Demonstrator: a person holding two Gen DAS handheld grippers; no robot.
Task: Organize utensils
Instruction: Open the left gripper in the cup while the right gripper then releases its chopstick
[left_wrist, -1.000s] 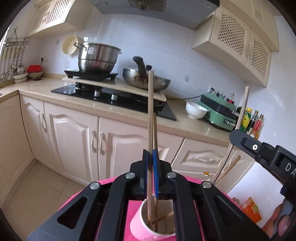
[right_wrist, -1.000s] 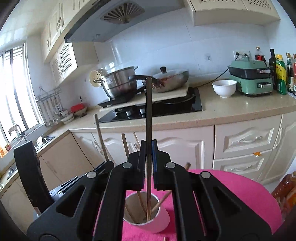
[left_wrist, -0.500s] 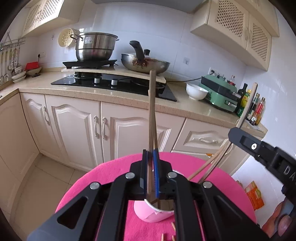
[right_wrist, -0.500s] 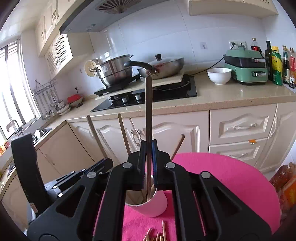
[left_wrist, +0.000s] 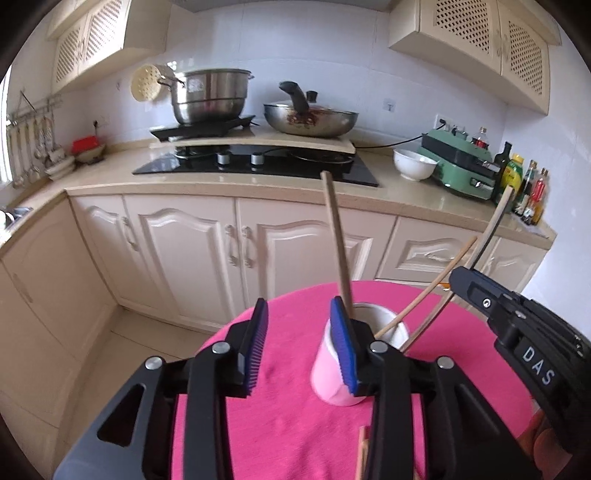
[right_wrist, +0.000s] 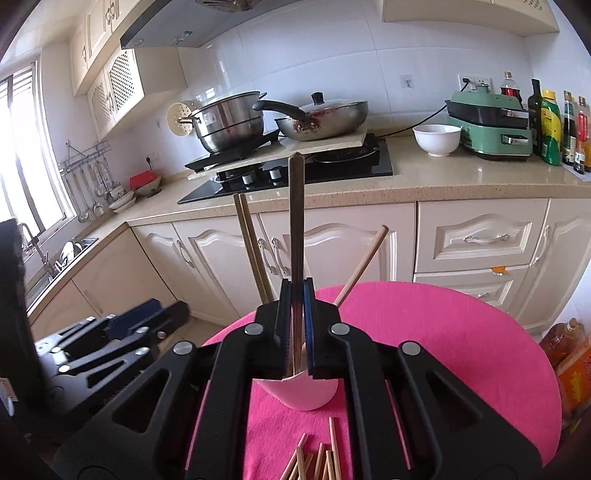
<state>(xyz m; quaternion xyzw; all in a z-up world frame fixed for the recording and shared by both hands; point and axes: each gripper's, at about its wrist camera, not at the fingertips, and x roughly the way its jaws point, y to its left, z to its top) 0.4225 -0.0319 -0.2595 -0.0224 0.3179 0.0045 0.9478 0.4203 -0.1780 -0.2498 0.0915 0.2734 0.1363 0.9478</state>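
The round table (right_wrist: 461, 350), draped in soft pink cloth, carries the cup (left_wrist: 334, 373), my landmark: a smooth pale cylinder standing upright to collect slim wooden chopsticks. My left gripper (left_wrist: 299, 347) is just left of the cup, its ribbed blue pads opening with nothing between them; a chopstick (left_wrist: 337, 240) leans free inside the cup. My right gripper (right_wrist: 295, 325), above the cup, is clamped on a darker chopstick (right_wrist: 296, 221), tip aimed in. Loose chopsticks (right_wrist: 314, 461) lie on the cloth in front of the cup.

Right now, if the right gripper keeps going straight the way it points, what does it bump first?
Probably the pink cup. The right gripper, shut on a dark chopstick, sits just above the rim, though depth is hard to judge.
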